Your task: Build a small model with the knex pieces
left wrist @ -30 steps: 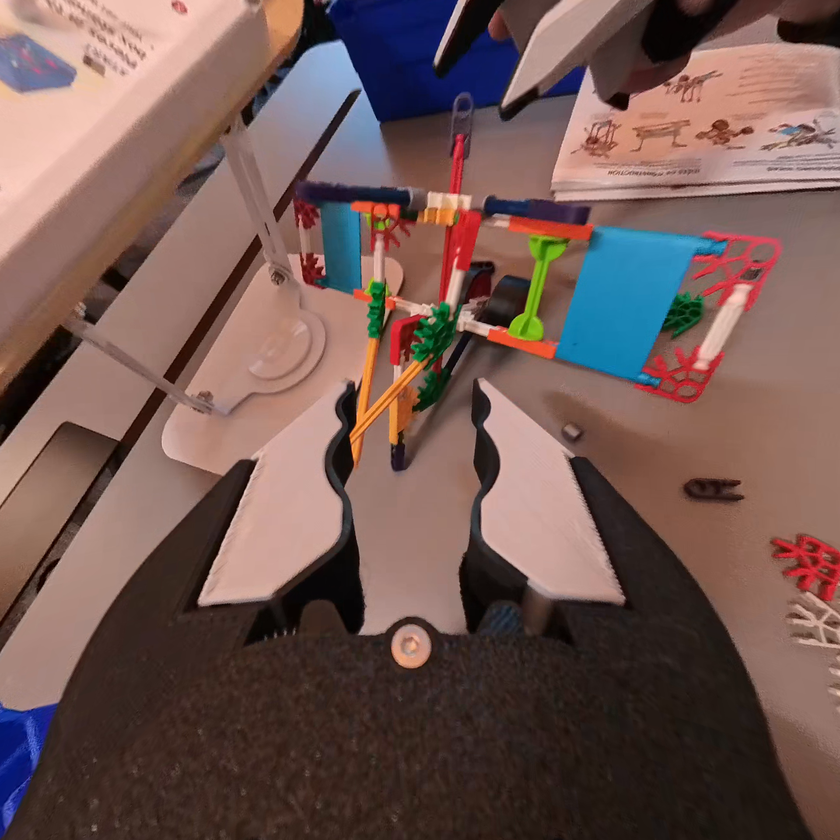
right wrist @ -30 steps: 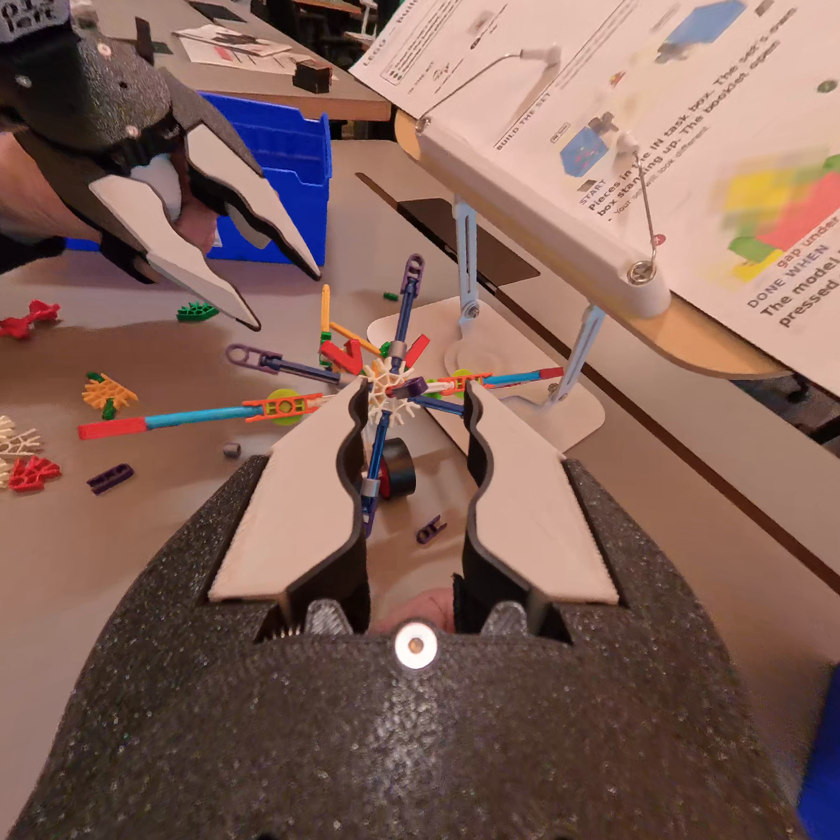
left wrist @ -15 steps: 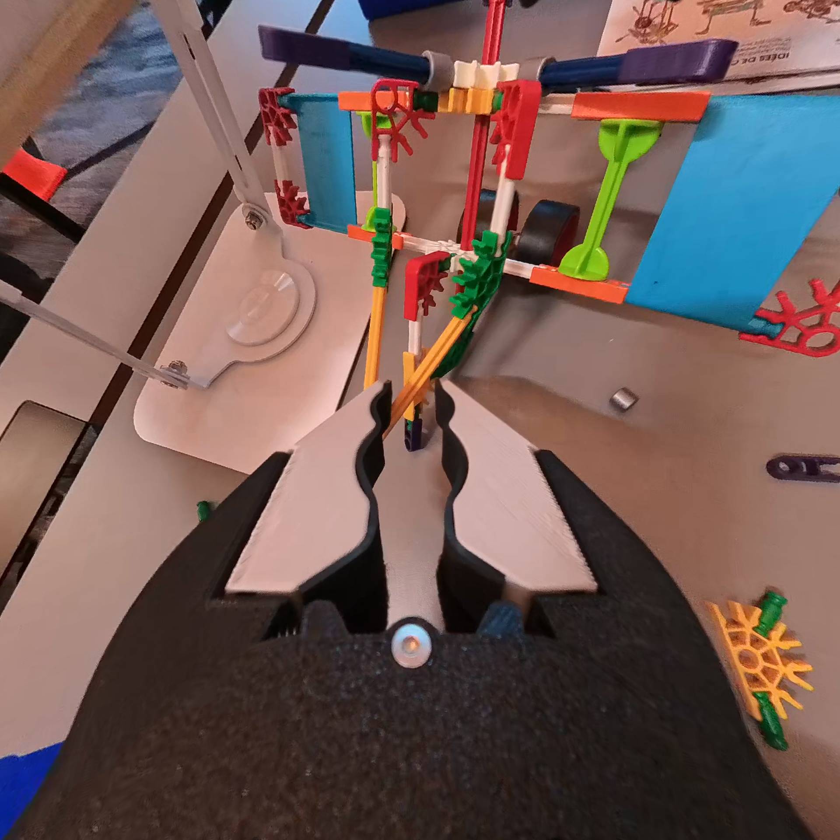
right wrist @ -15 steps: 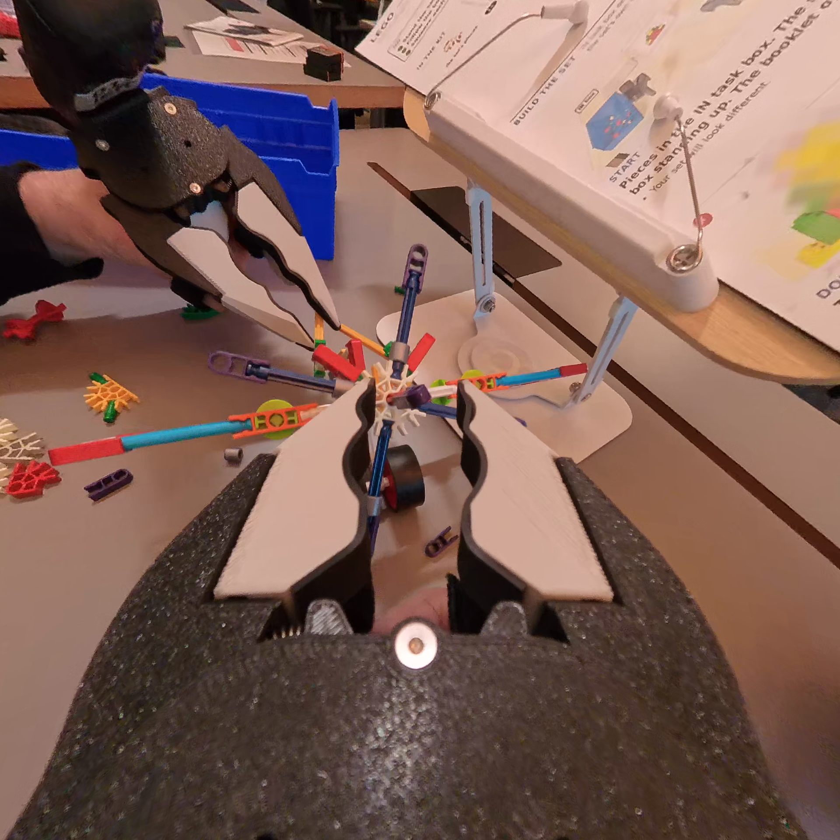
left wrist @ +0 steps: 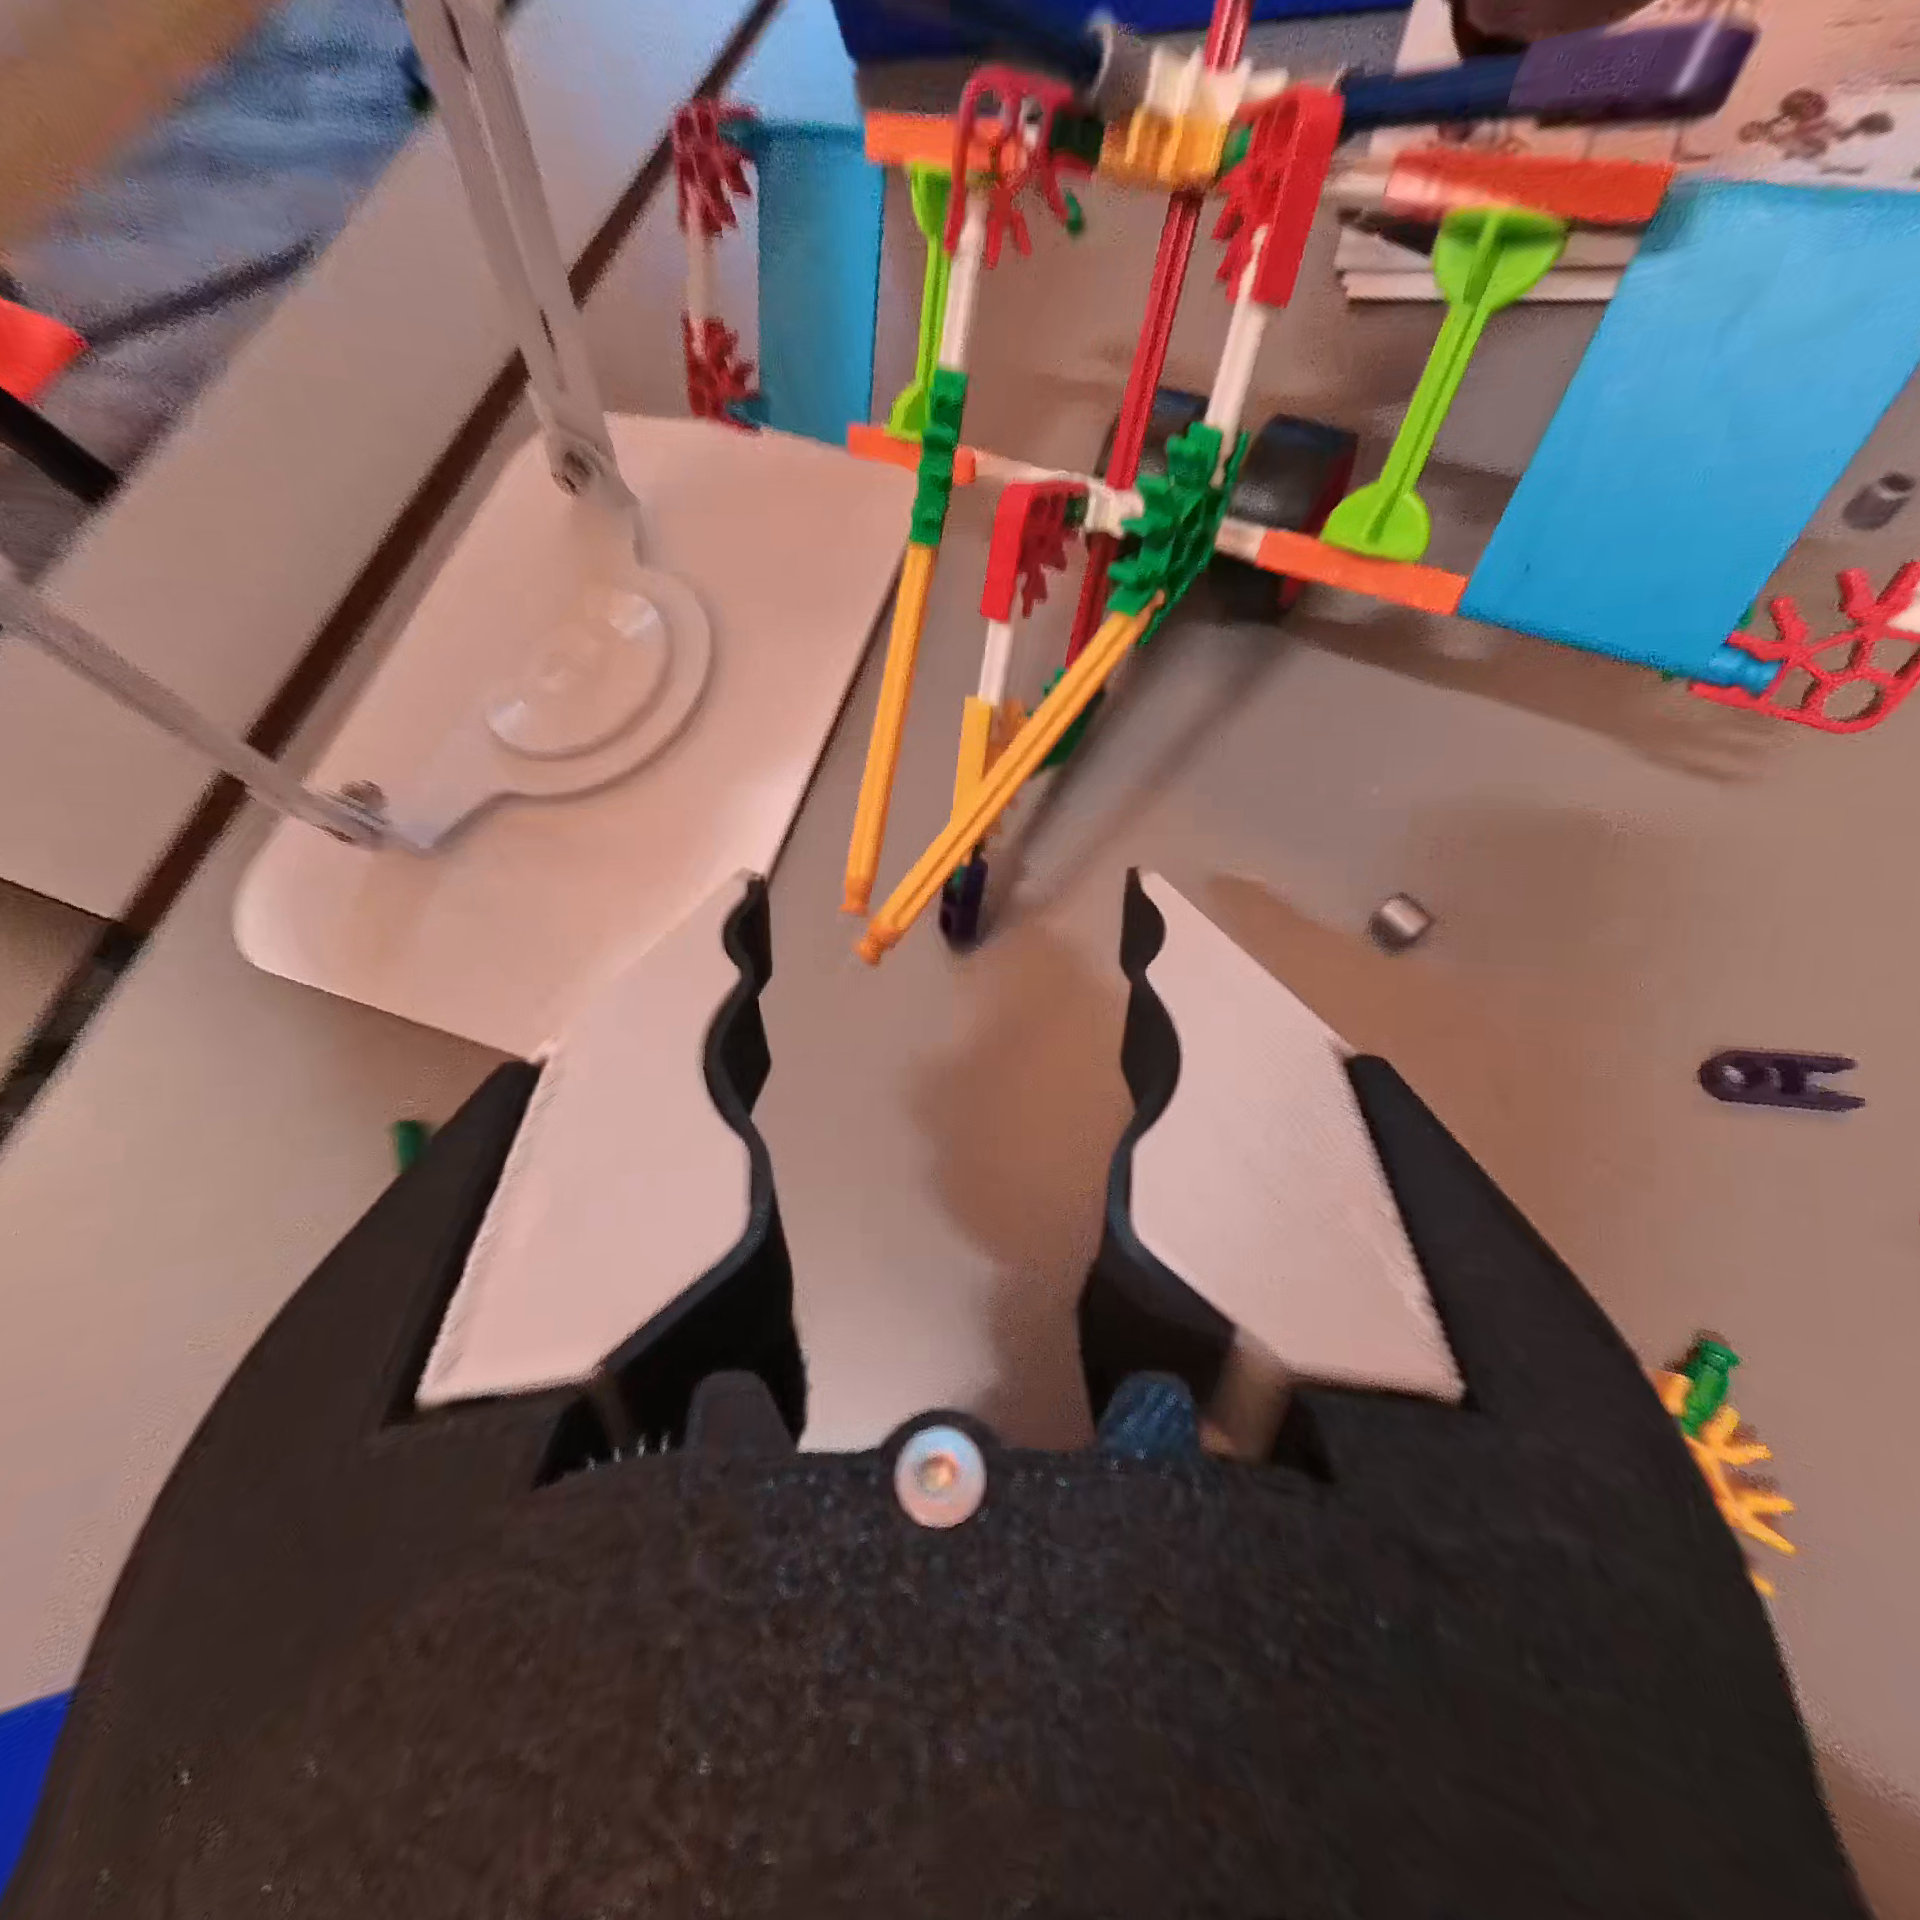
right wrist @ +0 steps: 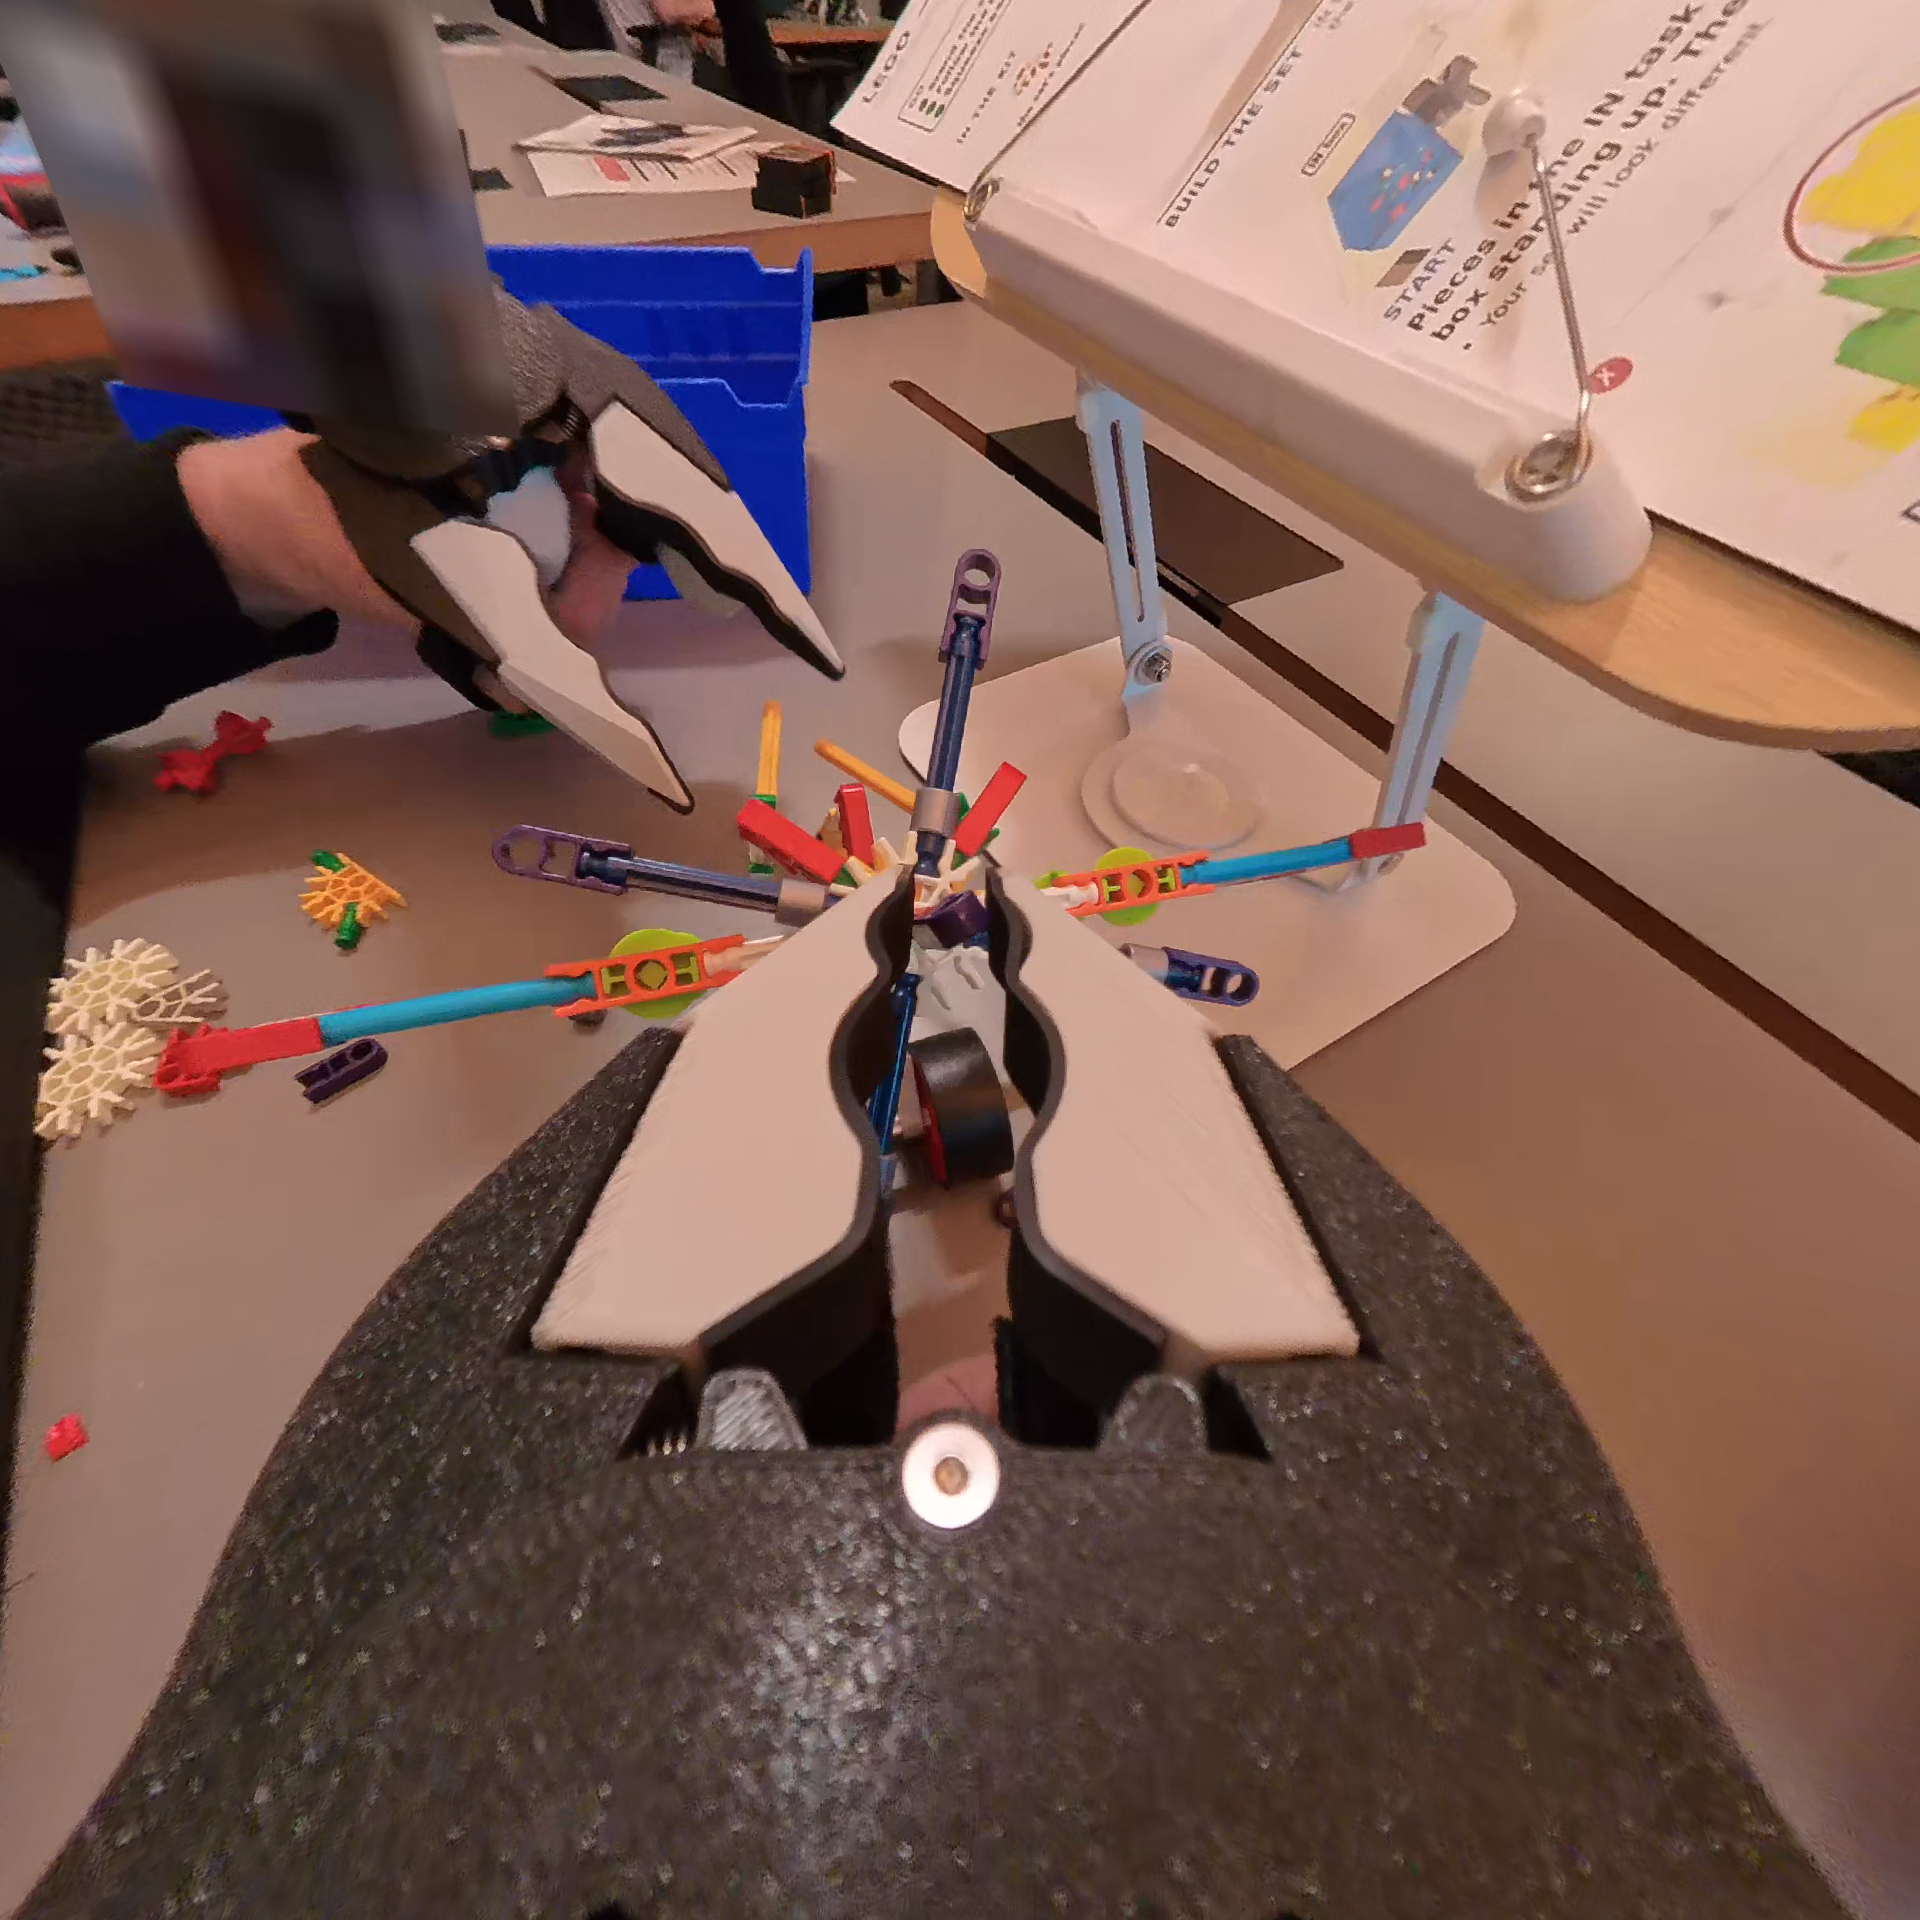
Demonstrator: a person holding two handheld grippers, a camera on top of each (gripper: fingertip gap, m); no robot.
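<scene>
A colourful rod-and-connector toy model (left wrist: 1164,520) stands on the grey table, with blue panels (left wrist: 1683,436), a black wheel (left wrist: 1288,468) and yellow rods (left wrist: 883,717) slanting down towards me. My left gripper (left wrist: 940,888) is open and empty, its tips just short of the yellow rod ends. In the right wrist view my right gripper (right wrist: 945,888) is shut on the white and purple hub (right wrist: 951,914) of the model (right wrist: 436,1003), above the wheel (right wrist: 966,1101). The left gripper also shows there (right wrist: 756,736), open, held by a hand left of the model.
A document stand with a white base (left wrist: 520,727) stands close beside the model, its board overhanging (right wrist: 1351,343). A blue bin (right wrist: 707,343) is behind. Loose pieces lie about: a purple clip (left wrist: 1777,1081), a grey spacer (left wrist: 1397,920), yellow (right wrist: 348,894) and white connectors (right wrist: 104,1029). Some 15 cm of space lies between my two pairs of fingers. From my left tips it is roughly 7 cm to the grey spacer (left wrist: 1397,920); from my right, 15 cm.
My left gripper, narrowed around the yellow rods half a second ago, has opened and drawn back a little. My right gripper has closed further onto the model's hub.
</scene>
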